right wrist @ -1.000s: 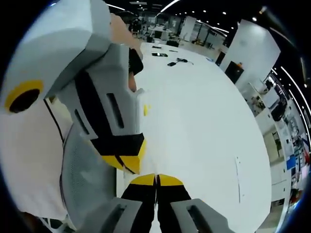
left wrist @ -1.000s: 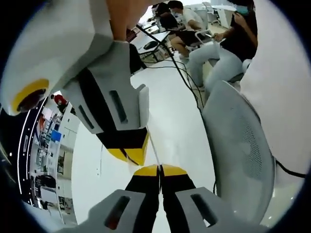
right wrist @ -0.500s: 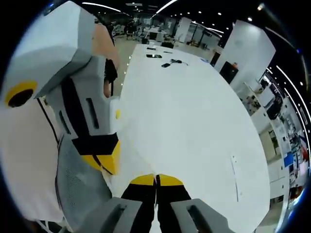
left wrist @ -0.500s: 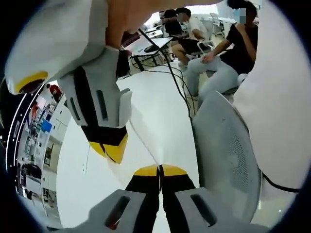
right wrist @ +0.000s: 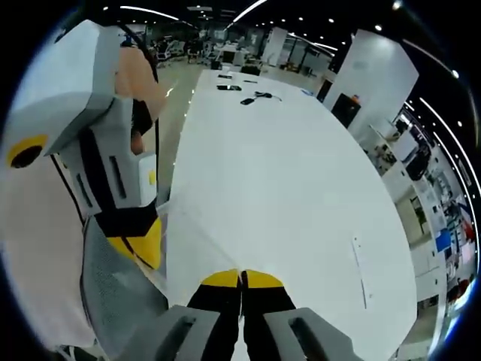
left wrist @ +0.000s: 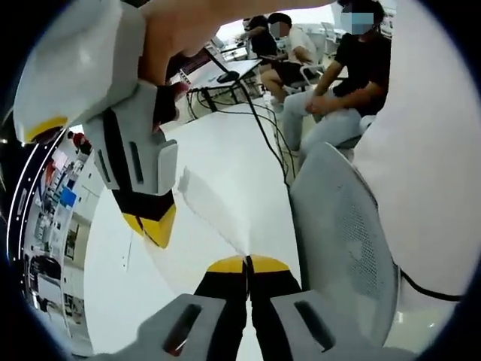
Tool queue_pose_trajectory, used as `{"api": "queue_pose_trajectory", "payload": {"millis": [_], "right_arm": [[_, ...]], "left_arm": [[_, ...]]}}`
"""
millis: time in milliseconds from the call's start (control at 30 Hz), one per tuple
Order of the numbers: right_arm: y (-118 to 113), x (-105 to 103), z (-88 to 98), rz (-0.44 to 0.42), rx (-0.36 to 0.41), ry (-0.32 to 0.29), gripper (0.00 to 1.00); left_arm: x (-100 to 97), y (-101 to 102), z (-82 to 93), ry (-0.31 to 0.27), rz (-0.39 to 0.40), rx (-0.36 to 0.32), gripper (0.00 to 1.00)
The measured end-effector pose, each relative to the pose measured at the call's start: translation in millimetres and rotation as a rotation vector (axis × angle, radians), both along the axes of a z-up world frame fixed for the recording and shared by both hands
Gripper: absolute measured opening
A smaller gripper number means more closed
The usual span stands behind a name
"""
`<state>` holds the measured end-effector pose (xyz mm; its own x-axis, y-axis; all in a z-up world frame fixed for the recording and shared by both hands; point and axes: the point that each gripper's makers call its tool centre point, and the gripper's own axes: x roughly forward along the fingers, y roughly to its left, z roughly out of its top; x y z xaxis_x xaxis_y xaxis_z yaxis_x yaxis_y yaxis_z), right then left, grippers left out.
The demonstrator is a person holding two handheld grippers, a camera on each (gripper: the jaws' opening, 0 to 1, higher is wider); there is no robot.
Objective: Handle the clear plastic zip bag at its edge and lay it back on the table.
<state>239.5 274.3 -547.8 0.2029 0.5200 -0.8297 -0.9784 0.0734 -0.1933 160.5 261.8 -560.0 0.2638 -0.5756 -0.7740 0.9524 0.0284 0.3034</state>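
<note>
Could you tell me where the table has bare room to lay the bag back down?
The table is bare ahead of the right gripper, out to small dark items at the far end. A thin strip lies right. Left is crowded: left gripper, bag, chair.

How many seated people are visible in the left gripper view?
2: one in a black top near the upper right, one in a light shirt farther back at the desk. Others may be hidden.
</note>
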Motion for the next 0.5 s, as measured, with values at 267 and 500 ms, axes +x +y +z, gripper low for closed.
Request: {"api": "queue_pose_trajectory", "payload": {"millis": [267, 500], "right_arm": [[-0.9, 2.2, -0.4, -0.006, 0.006, 0.001, 0.0], [-3.0, 8.0, 2.7, -0.018, 0.01, -0.016, 0.0]], "left_arm": [[-3.8, -0.9, -0.6, -0.002, -0.011, 0.003, 0.0], [-5.9, -1.6, -1.5, -0.007, -0.021, 0.005, 0.0]]}}
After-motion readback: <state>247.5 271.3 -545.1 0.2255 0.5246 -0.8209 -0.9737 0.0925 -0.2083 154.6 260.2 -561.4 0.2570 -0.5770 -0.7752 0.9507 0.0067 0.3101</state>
